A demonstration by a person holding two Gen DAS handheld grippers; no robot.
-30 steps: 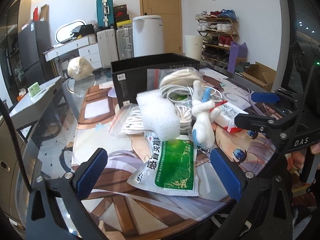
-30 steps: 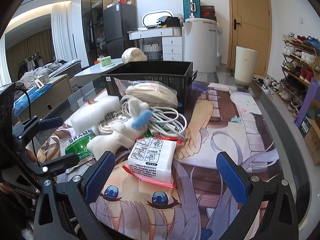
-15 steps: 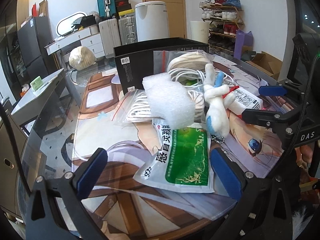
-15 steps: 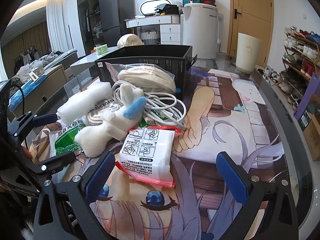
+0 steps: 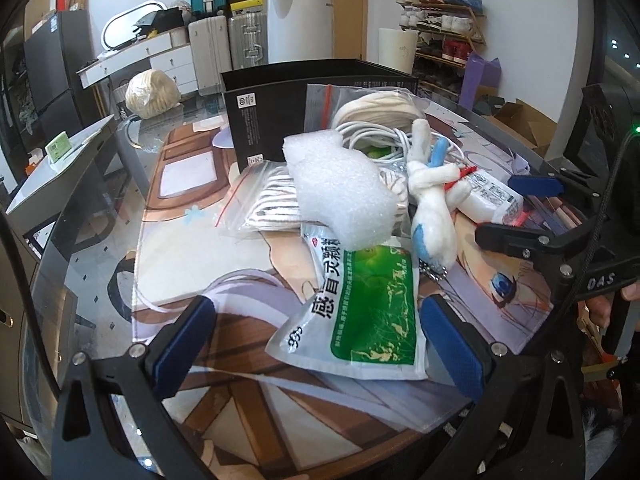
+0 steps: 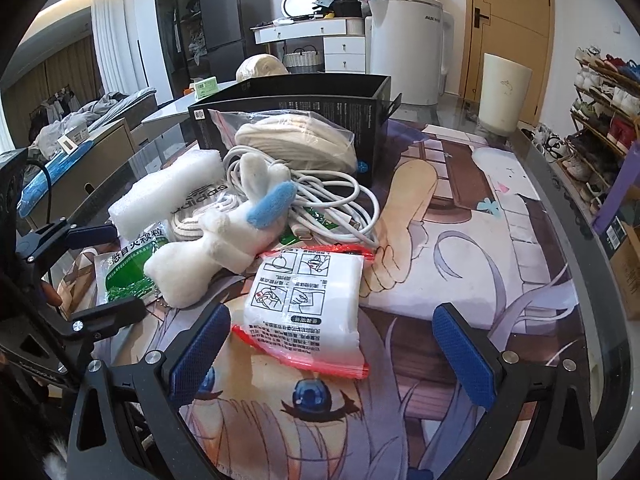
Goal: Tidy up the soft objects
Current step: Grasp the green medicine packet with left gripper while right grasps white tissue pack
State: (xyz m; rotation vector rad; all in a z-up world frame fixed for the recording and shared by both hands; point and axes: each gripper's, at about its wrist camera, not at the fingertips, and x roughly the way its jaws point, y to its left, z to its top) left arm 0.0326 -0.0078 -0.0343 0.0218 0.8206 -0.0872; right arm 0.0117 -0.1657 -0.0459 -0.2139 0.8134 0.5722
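Both grippers have closed in on the pile: left gripper (image 5: 316, 344), fingers spread, nearer the green-and-white pouch (image 5: 360, 308); right gripper (image 6: 332, 344), spread, nearer the red-zip bag (image 6: 308, 300).

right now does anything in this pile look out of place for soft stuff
Yes: a coil of white charging cable lies tangled in the pile, under the white and blue plush toy and against the bagged cream cloth. It is the one item that isn't soft. The black box behind looks upright.
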